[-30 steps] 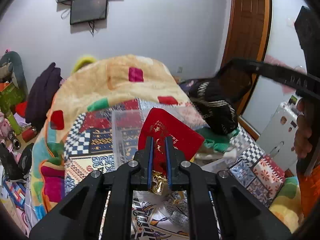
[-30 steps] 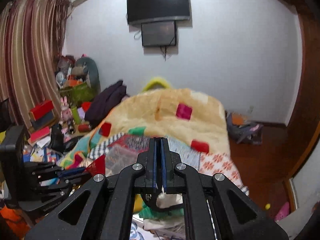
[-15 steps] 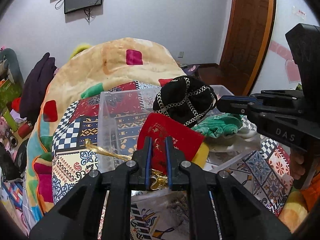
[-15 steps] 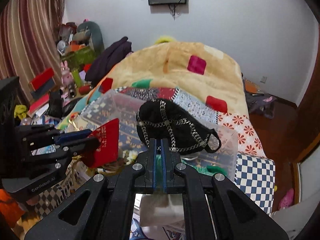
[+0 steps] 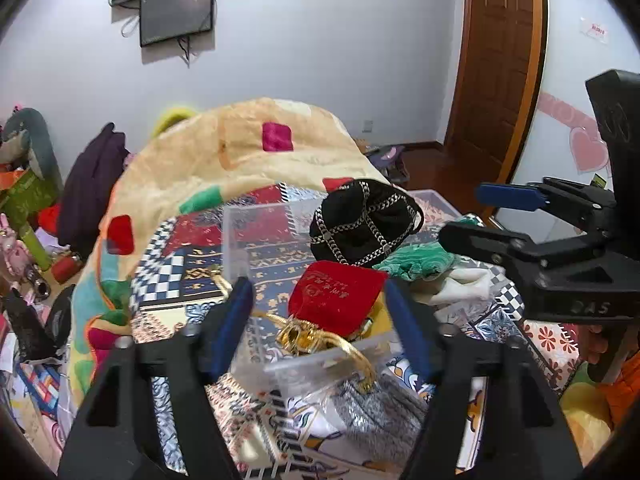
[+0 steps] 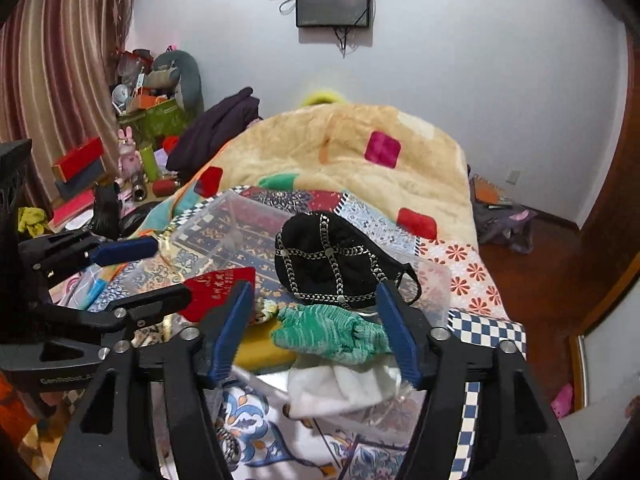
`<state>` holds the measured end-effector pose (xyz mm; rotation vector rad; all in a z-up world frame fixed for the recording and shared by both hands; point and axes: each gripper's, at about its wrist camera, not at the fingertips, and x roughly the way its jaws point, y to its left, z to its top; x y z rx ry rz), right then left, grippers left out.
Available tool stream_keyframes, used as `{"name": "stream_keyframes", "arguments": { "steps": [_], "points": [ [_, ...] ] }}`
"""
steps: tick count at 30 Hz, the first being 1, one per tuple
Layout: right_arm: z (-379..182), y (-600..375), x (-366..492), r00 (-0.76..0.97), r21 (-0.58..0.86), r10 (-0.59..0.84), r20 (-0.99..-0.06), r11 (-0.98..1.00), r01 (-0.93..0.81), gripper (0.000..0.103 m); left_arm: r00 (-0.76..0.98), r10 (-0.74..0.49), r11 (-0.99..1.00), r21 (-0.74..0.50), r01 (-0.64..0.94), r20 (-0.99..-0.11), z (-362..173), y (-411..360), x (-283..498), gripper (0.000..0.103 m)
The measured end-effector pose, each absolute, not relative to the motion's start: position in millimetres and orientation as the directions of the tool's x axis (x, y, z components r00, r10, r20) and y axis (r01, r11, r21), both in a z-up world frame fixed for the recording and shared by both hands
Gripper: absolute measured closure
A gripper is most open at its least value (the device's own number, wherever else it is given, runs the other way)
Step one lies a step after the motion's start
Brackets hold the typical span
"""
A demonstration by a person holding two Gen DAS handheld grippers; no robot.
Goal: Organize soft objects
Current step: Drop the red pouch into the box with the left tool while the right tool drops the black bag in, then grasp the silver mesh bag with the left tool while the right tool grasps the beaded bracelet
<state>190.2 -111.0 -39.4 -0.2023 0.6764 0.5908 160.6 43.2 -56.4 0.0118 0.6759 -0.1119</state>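
Note:
A clear plastic bin (image 5: 256, 224) (image 6: 224, 216) sits on the patterned bedspread. In it lie a red velvet pouch (image 5: 336, 292) (image 6: 218, 290) with a gold cord, a black chain-trimmed mask (image 5: 360, 224) (image 6: 336, 268), a green knit cloth (image 5: 416, 260) (image 6: 328, 332) and a white cloth (image 6: 340, 388). My left gripper (image 5: 318, 306) is open, its fingers either side of the pouch at the bin's near rim. My right gripper (image 6: 314, 326) is open over the green cloth, just below the mask.
A beige blanket (image 5: 248, 148) with coloured squares is heaped behind the bin. Clutter, boxes and toys (image 6: 132, 140) fill the left side of the room. A wooden door (image 5: 500, 64) and bare floor lie to the right. A yellow object (image 5: 584, 408) lies at the right edge.
Both grippers have opened. The left let go of the red pouch and the right let go of the black mask; both things now lie in the bin.

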Motion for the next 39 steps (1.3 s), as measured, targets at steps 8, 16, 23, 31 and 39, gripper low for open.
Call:
{"name": "stream_keyframes", "arguments": {
  "steps": [8, 16, 23, 31, 39],
  "points": [
    [-41.5, -114.1, 158.0, 0.62, 0.001, 0.46, -0.635, 0.804, -0.594, 0.023, 0.766, -0.066, 0.997, -0.02, 0.069, -0.64, -61.0, 48.7, 126.5, 0.004],
    [-80.2, -117.6, 139.4, 0.548, 0.045, 0.452, -0.704, 0.798, -0.601, 0.023, 0.684, -0.094, 0.996, -0.072, 0.06, -0.724, -98.7, 50.2, 116.4, 0.004],
    [-117.4, -126.0, 143.3, 0.441, 0.126, 0.451, -0.776, 0.796, -0.591, 0.043, 0.635, -0.118, 0.993, -0.096, 0.069, -0.763, -131.8, 35.5, 120.6, 0.009],
    [-131.2, -116.6, 144.2, 0.359, 0.181, 0.483, -0.799, 0.762, -0.622, 0.061, 0.616, -0.161, 0.987, -0.129, 0.096, -0.771, -144.5, 27.7, 122.9, 0.026],
    [-137.7, -107.1, 140.0, 0.332, 0.178, 0.48, -0.812, 0.745, -0.643, 0.087, 0.607, -0.247, 0.969, -0.19, 0.157, -0.755, -145.9, 20.5, 119.0, 0.062]
  ]
}}
